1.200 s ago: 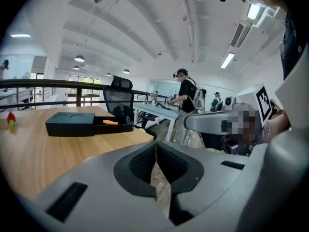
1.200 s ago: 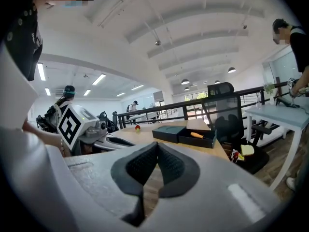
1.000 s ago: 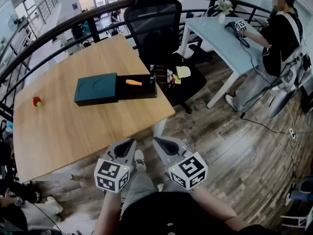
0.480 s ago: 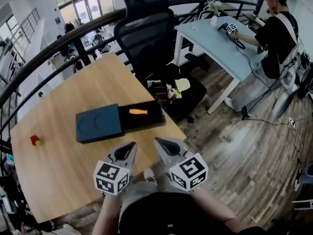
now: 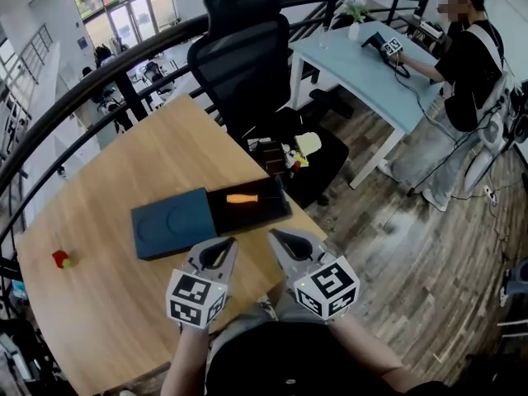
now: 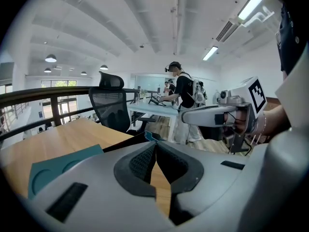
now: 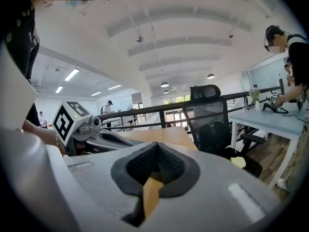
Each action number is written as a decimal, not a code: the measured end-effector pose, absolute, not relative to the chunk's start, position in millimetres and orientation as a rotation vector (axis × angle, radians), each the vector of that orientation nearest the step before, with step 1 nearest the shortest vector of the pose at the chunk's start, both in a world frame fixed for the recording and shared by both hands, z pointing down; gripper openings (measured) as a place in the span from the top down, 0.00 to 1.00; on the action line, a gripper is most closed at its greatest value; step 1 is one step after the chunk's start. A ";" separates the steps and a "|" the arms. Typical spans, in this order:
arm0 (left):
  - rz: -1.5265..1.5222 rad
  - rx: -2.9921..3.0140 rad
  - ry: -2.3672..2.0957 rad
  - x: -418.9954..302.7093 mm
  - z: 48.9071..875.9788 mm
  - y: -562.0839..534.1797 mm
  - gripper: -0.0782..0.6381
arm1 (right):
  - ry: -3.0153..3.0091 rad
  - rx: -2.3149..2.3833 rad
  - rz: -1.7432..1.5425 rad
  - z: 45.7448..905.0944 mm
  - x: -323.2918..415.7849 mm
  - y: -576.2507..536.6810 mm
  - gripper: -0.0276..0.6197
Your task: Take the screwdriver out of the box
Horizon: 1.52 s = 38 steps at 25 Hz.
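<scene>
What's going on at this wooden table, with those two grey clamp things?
A person holds a grey two-jaw tool in each hand, the left gripper and the right gripper, both shut and empty, near the edge of the wooden table. On it sits an open black box, its teal cover off to one side. An orange-handled screwdriver lies inside, untouched.

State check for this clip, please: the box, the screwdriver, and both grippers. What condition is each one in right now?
box: open, its black drawer slid out to the side.
screwdriver: lying inside the open drawer, not gripped.
left gripper: jaws shut, nothing between them, short of the box.
right gripper: jaws shut, nothing between them, short of the box.
</scene>
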<state>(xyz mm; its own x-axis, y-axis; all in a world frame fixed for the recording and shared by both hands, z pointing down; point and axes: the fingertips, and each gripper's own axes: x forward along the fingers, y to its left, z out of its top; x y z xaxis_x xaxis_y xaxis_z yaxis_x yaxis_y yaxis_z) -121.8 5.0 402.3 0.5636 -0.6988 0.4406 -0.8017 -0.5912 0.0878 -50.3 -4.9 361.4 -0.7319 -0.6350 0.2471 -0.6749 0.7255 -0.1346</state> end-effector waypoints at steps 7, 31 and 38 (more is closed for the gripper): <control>0.570 2.535 -1.227 -126.7 411.5 -0.4 0.86 | -2.727 1.026 0.361 375.0 -54.0 2.2 0.96; 0.932 2.581 -1.244 -125.7 425.6 -73.3 0.86 | -2.690 0.960 0.491 399.3 -31.3 -62.2 0.96; 0.968 2.524 -1.208 -126.2 440.9 -103.7 0.86 | -2.674 0.934 0.532 412.0 -26.5 -83.9 0.96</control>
<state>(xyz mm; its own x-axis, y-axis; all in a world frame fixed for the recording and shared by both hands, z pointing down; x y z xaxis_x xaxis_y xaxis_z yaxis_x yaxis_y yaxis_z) -126.2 -103.7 440.9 0.4577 -0.6311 0.6263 -0.7488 -0.6534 -0.1112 -26.5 -83.9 412.0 -0.7601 -0.5437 0.3560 -0.6386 0.7265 -0.2538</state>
